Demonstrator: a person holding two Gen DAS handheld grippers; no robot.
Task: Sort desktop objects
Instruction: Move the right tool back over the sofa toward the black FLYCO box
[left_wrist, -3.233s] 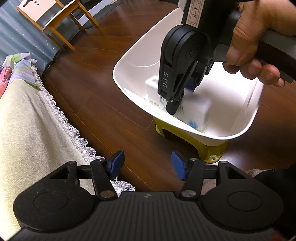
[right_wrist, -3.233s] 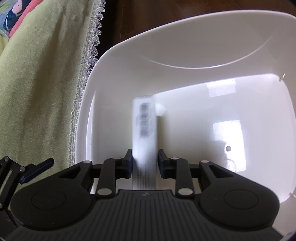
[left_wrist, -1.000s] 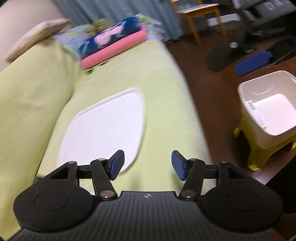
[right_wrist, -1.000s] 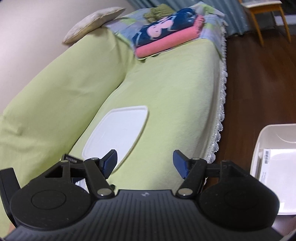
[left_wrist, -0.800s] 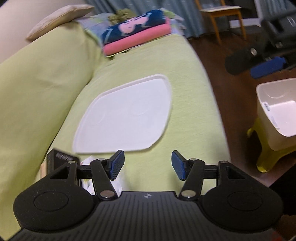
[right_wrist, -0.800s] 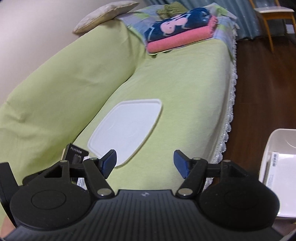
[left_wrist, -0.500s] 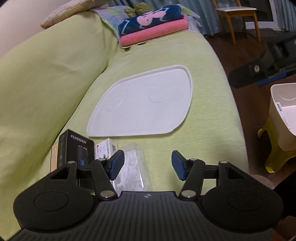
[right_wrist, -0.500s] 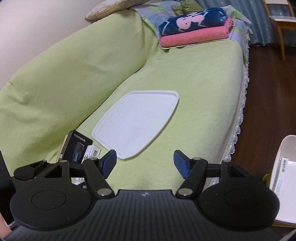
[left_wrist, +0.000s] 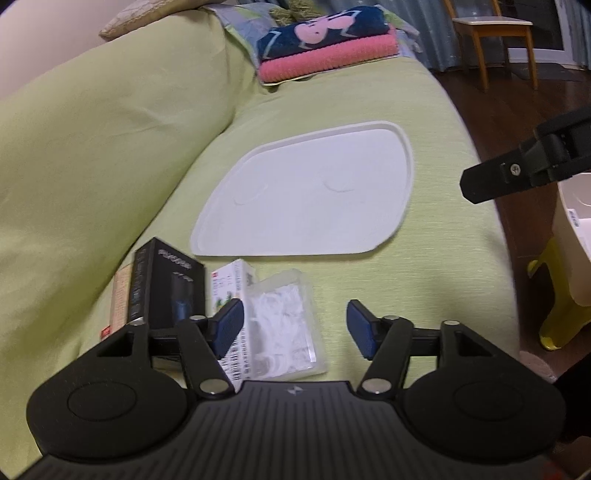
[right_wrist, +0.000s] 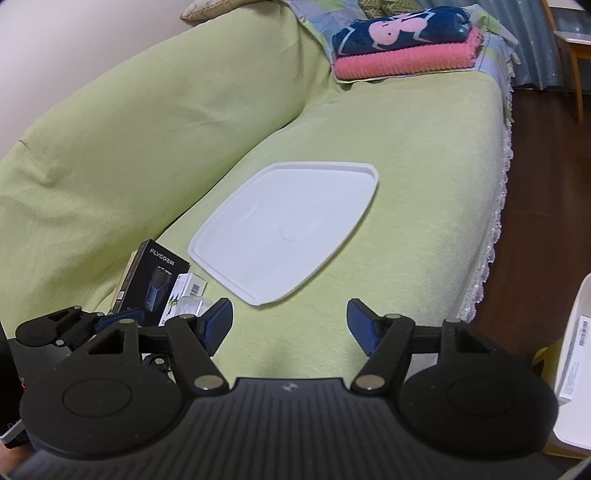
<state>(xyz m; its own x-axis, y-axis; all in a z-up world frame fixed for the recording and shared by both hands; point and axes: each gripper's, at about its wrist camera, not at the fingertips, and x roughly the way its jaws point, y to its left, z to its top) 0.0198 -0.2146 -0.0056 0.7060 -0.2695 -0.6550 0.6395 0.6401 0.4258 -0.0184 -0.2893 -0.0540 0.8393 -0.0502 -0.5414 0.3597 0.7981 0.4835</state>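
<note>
Both grippers hang with jaws apart, empty: the left gripper (left_wrist: 293, 325) over a clear packet (left_wrist: 284, 332), the right gripper (right_wrist: 290, 325) over the sofa (right_wrist: 424, 177), white lid (right_wrist: 288, 229) at twelve o'clock.

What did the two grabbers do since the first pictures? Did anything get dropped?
The right gripper let go of a white barcoded box inside the white plastic bin and now hangs open. Both grippers swung away from the bin to the green sofa, where the left gripper hovers open over a clear plastic packet. The white flat lid stayed put.
</note>
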